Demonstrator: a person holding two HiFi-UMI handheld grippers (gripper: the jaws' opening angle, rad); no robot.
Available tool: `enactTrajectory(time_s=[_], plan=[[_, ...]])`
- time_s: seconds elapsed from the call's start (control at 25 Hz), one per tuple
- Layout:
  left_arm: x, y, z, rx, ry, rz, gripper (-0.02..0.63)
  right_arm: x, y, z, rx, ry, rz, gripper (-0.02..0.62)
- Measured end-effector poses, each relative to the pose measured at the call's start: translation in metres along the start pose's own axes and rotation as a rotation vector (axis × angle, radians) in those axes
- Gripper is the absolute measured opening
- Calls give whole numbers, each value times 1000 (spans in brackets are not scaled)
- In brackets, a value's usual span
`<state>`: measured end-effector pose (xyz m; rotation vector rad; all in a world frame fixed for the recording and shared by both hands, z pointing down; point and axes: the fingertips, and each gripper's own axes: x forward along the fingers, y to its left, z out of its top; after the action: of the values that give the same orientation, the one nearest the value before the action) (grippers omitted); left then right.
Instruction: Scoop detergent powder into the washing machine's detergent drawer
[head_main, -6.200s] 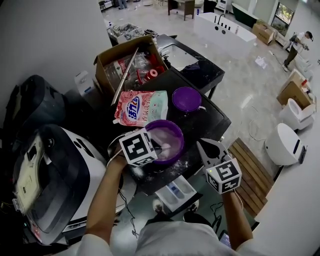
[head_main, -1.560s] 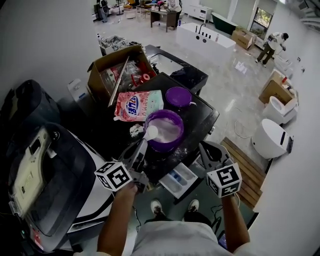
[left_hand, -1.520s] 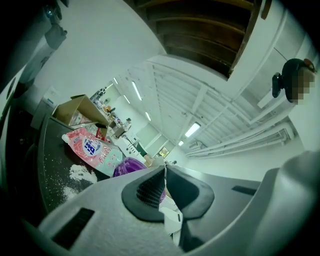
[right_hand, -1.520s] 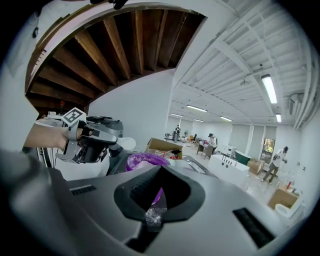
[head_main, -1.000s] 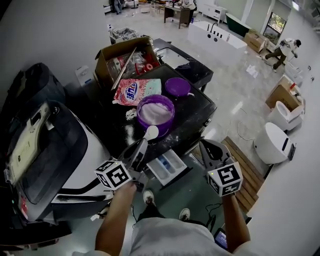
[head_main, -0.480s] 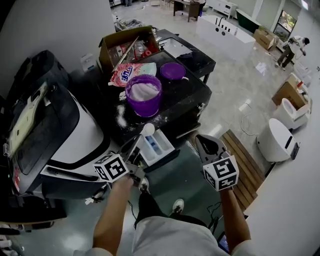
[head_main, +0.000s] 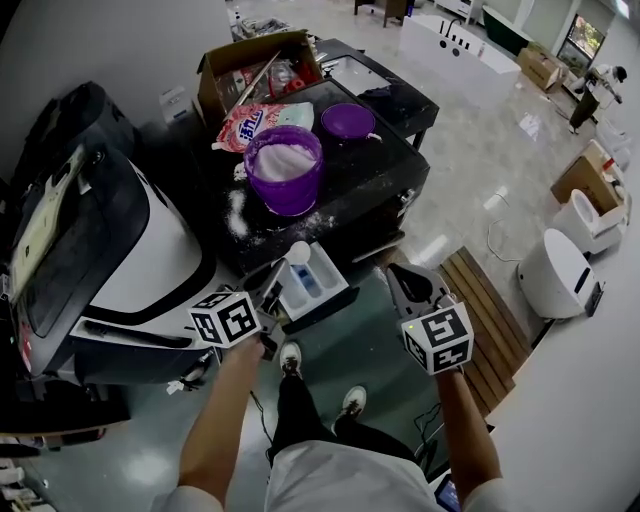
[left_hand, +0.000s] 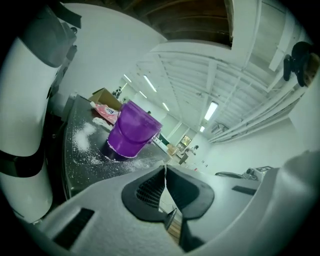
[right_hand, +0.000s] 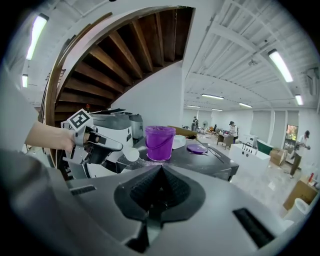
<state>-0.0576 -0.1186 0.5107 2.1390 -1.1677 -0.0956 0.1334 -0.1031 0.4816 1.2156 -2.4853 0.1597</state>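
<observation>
Both clenched: right gripper (head_main: 398, 276) empty, left gripper (head_main: 272, 278) carried the scoop (head_main: 297, 252) from tub (head_main: 287, 200) to drawer (head_main: 328, 296).

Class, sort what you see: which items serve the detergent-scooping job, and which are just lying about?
Job: scoop, left gripper, purple powder bucket, detergent drawer, washing machine.
Lying about: cardboard box, purple lid, toilet.

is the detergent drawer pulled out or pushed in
Pulled out: the detergent drawer juts out, its compartments open to the head view.
</observation>
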Motion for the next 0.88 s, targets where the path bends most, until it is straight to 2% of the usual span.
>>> enactTrajectory(time_s=[0.16,0.36,0.48,0.68,0.88], plan=[[11,13,-6,27,49,4,15,22,4,-12,9,28,19,-3],[27,23,-14,126,129,11,15,47,7,-23,24,56,35,-2],[35,26,-20,150,165,1,15,58,8,-31,37,74,42,-2],[47,31,-31,175,214,-10,14,69,8,-41,56,92,45,-3],[57,32,-41,244,258,-27,14,71,5,-56,69,115,38,-3]])
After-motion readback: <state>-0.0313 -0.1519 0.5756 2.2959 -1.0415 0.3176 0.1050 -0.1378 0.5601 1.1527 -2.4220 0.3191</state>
